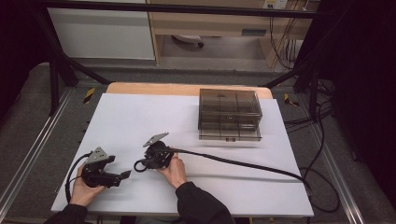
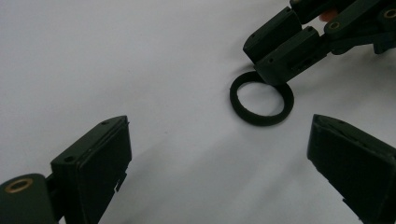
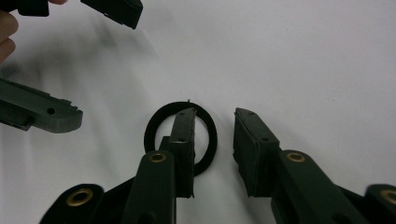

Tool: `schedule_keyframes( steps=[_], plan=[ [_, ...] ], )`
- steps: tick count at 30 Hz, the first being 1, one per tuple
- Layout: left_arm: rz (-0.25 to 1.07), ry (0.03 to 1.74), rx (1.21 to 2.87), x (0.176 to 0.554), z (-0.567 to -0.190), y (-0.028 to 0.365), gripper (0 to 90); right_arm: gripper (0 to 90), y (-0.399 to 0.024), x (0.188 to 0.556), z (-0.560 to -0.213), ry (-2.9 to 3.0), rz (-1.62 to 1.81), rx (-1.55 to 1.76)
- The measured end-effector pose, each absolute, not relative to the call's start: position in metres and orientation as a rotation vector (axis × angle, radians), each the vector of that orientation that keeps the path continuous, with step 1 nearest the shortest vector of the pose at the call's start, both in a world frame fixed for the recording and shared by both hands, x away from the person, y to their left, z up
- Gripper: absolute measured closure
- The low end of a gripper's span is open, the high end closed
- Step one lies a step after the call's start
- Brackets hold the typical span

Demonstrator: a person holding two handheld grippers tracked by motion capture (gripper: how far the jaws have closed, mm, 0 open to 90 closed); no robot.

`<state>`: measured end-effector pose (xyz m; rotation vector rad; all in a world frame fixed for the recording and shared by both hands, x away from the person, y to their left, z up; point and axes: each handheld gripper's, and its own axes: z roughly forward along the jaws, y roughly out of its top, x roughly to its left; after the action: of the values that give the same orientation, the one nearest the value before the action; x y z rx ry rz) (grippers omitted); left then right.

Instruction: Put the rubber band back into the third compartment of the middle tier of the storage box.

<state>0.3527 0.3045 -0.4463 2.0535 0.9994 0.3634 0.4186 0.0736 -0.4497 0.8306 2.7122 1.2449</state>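
Lying flat on the white table sheet (image 1: 140,116), a black rubber ring (image 2: 261,99) sits at the tip of the right gripper (image 3: 212,135). One of that gripper's jaws reaches inside the ring and the other stands outside it; a gap remains, so the pads do not press on the ring's band. The left gripper (image 2: 219,158) hangs near, jaws wide, with nothing between them. Well apart, at the far side, stands a smoky transparent drawer box (image 1: 229,114) with divided compartments; whether anything lies in them cannot be told.
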Motion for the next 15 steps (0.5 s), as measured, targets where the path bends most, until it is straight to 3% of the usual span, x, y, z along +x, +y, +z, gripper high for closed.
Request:
schedule_keyframes(
  steps=[15],
  plan=[
    [0.365,1.000,2.053,0.3527,-0.4463,0.3046,6.3,83.4,0.0750,0.4183,-0.4521,2.729,1.224,0.848]
  ],
)
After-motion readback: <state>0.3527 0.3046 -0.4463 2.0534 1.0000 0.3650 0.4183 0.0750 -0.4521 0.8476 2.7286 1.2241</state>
